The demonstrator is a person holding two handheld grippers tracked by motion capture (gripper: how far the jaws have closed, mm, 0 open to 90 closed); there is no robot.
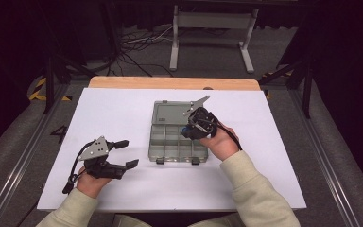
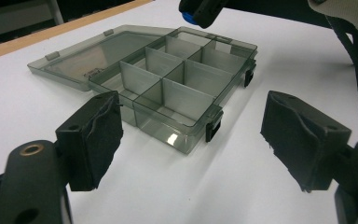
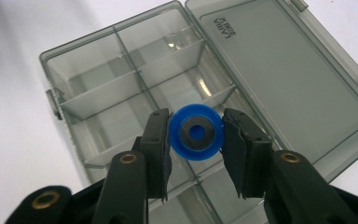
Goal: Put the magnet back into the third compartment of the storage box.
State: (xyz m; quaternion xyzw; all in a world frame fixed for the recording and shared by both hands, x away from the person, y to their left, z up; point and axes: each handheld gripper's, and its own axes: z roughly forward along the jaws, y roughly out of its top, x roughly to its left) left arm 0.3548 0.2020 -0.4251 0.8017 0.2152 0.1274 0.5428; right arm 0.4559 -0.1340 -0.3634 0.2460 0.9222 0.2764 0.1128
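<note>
A grey see-through compartment box lies open mid-table, its lid flat on the far side. My right gripper hangs over the box's right part, shut on a small blue ring with a dark grey centre. In the right gripper view its pads press the ring's two sides above the compartments. My left gripper rests at the near left of the table, open and holding nothing. In the left gripper view its jaws stand wide apart, facing the box, and the blue ring hangs at the top edge.
The white tabletop has bare room left of the box and along the near edge. A wooden strip borders the far side. Beyond the table, cables and a white stand's legs sit on the floor. Every compartment I see holds nothing.
</note>
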